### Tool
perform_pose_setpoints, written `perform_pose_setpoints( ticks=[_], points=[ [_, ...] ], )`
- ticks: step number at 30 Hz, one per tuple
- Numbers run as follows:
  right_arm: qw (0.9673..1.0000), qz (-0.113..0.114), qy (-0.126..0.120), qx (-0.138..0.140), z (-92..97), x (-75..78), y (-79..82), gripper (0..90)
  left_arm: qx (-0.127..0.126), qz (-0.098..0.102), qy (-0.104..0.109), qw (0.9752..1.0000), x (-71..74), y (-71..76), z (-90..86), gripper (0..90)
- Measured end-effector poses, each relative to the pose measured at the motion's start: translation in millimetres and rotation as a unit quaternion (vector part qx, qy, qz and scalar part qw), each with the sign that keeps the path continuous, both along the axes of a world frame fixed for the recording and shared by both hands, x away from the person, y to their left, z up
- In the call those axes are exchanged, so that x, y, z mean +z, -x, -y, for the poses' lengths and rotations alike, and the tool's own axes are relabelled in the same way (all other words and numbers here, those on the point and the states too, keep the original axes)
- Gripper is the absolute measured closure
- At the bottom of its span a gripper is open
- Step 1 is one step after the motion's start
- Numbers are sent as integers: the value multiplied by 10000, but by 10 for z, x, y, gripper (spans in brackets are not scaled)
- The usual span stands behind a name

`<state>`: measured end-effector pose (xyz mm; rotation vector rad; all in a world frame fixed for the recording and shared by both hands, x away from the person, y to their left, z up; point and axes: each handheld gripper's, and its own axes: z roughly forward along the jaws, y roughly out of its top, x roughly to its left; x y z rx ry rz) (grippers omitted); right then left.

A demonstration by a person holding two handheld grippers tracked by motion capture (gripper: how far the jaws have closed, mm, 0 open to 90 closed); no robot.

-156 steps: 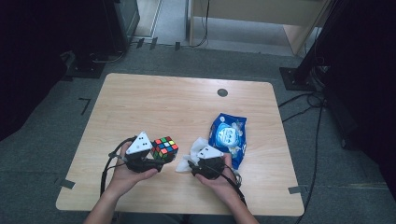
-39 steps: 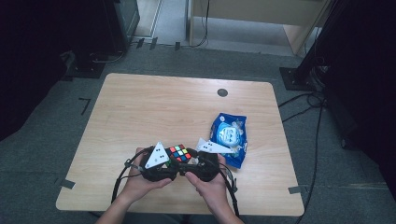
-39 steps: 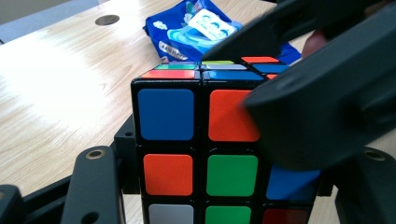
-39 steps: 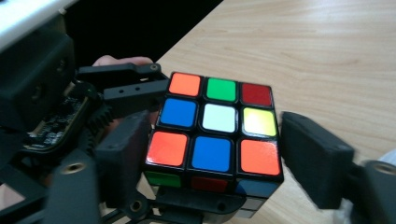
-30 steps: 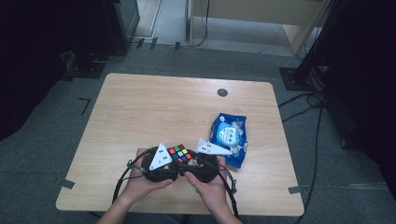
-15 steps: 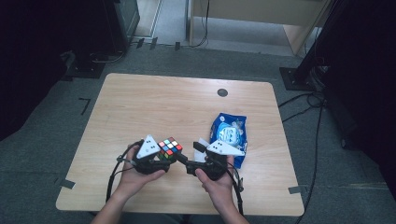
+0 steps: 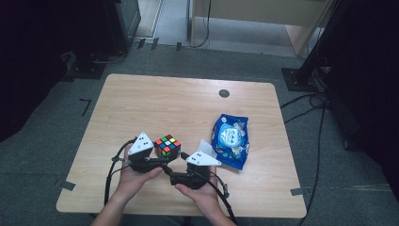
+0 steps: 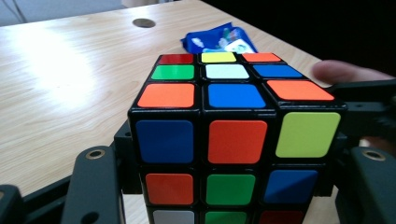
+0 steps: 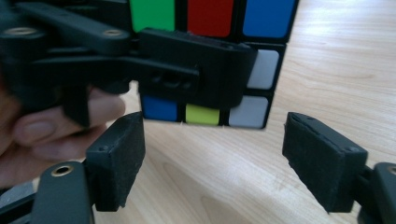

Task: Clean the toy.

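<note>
The left gripper [image 7: 157,157] clamps the puzzle cube [image 7: 167,145] (colours scrambled, unsolved). Just beside the cube, the right gripper [image 9: 212,163] has just been opening, its jaws wide and empty; gripping for a turn remains.

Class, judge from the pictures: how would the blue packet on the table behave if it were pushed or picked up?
The blue packet looks soft and crinkled, so it would probably sag when lifted. Its glossy film may be slippery. Lying flat on the table, it should slide rather than roll.

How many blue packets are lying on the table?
1. The blue packet lies flat on the table, toward its right edge, beside the right gripper and apart from the cube.
</note>
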<state>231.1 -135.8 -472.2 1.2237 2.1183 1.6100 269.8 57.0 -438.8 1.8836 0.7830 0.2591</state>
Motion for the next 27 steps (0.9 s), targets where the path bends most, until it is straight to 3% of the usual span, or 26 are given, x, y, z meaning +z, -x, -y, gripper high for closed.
perform_pose_setpoints(
  ticks=[4,5,10,16,20,21,22,23,24,27],
  points=[
    [9998,199,-19,-79,-5,-4,19,260,-77,-45,31,10000,1,19,50,340],
    [9995,291,-44,-99,-8,5,34,305,-111,-74,37,9999,-6,26,74,340],
    [9992,374,-37,-115,1,7,41,313,-139,-73,17,9999,-7,27,85,340],
    [9972,662,357,-9,15,-2,49,339,-238,-214,-7,9995,-11,5,72,336],
    [9923,1015,711,40,20,-23,66,339,-293,-281,22,9992,11,1,66,332],
    [9887,1205,890,70,20,-30,76,339,-303,-278,36,9991,17,2,65,331],
    [9887,1205,890,70,20,-30,76,339,-300,-263,40,9992,24,5,64,331],
    [9852,1359,1036,112,23,-31,84,339,-303,-258,44,9992,32,8,62,330],
    [9852,1359,1036,112,23,-31,84,339,-320,-261,45,9991,40,9,58,330],
    [9793,1588,1250,130,20,-31,100,339,-335,-272,40,9991,58,13,58,330]
  ],
)
